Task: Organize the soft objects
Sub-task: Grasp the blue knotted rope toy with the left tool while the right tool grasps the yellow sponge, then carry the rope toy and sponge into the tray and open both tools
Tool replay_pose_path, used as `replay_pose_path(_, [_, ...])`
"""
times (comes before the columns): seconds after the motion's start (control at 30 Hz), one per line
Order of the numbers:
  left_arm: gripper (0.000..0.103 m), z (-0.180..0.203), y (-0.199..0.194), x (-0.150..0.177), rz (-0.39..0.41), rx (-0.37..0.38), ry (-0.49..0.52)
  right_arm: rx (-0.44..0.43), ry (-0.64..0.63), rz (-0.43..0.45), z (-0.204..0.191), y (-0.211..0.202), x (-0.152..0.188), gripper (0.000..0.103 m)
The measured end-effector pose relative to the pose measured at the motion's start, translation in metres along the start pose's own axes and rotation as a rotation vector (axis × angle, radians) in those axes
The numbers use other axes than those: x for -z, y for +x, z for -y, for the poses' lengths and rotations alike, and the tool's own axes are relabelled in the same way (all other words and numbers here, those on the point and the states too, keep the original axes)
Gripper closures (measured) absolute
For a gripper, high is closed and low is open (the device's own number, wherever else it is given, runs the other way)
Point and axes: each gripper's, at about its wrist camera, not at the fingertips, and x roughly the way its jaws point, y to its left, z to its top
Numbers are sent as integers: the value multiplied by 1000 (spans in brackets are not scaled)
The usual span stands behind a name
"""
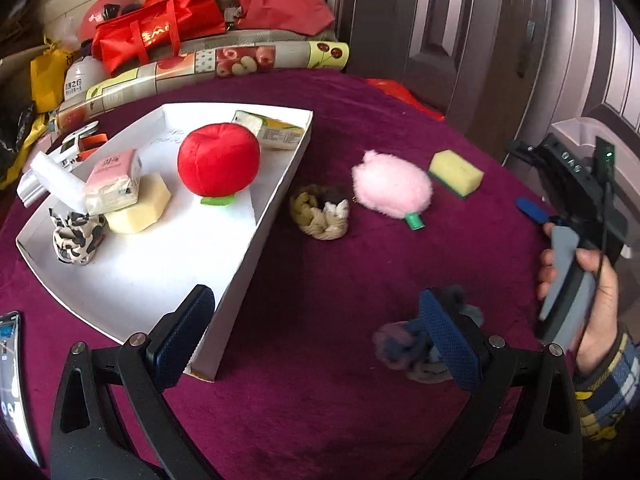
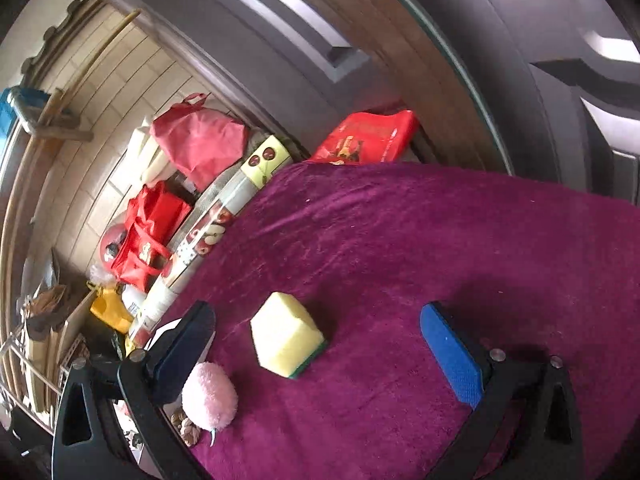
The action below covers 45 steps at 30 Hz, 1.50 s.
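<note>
My left gripper (image 1: 316, 296) is open over the purple cloth, just right of the white tray (image 1: 276, 196). A blurred grey-blue braided scrunchie (image 1: 400, 344) lies against its right finger (image 1: 452, 340), not clamped. The tray holds a red plush apple (image 1: 218, 160), a pink tissue pack (image 1: 114, 182), a cream sponge (image 1: 138, 208) and a leopard scrunchie (image 1: 78, 236). On the cloth lie an olive-beige braided scrunchie (image 1: 320, 212), a pink fluffy toy (image 1: 392, 190) and a yellow sponge (image 1: 456, 172). My right gripper (image 2: 318, 312) is open, and the yellow sponge (image 2: 286, 336) sits between its fingers, nearer the left one.
A hand (image 1: 596, 300) holds the right gripper at the right edge of the cloth. Red bags (image 1: 156, 28), a rolled fruit-print mat (image 1: 224, 64) and a yellow bag (image 1: 50, 74) crowd the back. A green-yellow carton (image 1: 272, 126) lies in the tray's far corner. A phone (image 1: 12, 380) sits at the left.
</note>
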Motion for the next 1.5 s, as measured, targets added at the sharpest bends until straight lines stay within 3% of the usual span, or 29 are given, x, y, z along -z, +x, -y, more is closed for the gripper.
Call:
replay_pose_path(0.17, [0,12,-23,2,113,-61,68,-3,14,-7,6,1,1,0])
replay_pose_path(0.23, [0,16,-34,1,162,-10,94,-3,14,-7,5,-1,1,0])
replay_pose_path(0.3, [0,25,-34,2,130,121,146,-6,14,-5,5,1,1,0])
replay_pose_path(0.37, [0,36,-23,4,69,163,193,-6,13,-5,5,0,1,0])
replay_pose_path(0.43, [3,52,-2,9,-15,145,264,-7,14,-4,6,0,1,0])
replay_pose_path(0.5, [21,61,16,12,-77,122,297,-8,15,-4,6,0,1,0])
replay_pose_path(0.57, [56,62,34,16,-156,111,296,-6,14,-4,6,0,1,0])
replay_pose_path(0.67, [69,54,31,15,-141,131,276,4,5,-17,5,2,0,0])
replay_pose_path(0.83, [73,46,27,13,-121,135,246,116,-219,-126,-28,18,-4,0])
replay_pose_path(0.87, [73,46,26,13,-117,135,245,161,-350,-162,-46,31,-4,4])
replay_pose_path(0.93, [73,47,23,14,-111,134,239,170,-393,-182,-52,37,-5,15])
replay_pose_path(1.03, [73,44,21,14,-102,136,218,202,-504,-283,-67,65,-2,23])
replay_pose_path(1.13, [73,43,18,13,-87,138,211,236,-595,-373,-72,90,12,39])
replay_pose_path(1.2, [73,44,16,13,-75,134,215,283,-695,-372,-76,94,23,61])
replay_pose_path(1.3, [73,44,13,13,-60,134,213,247,-649,-371,-72,86,19,62])
replay_pose_path(1.5, [73,33,2,7,-9,91,168,114,-550,-281,-80,38,3,62])
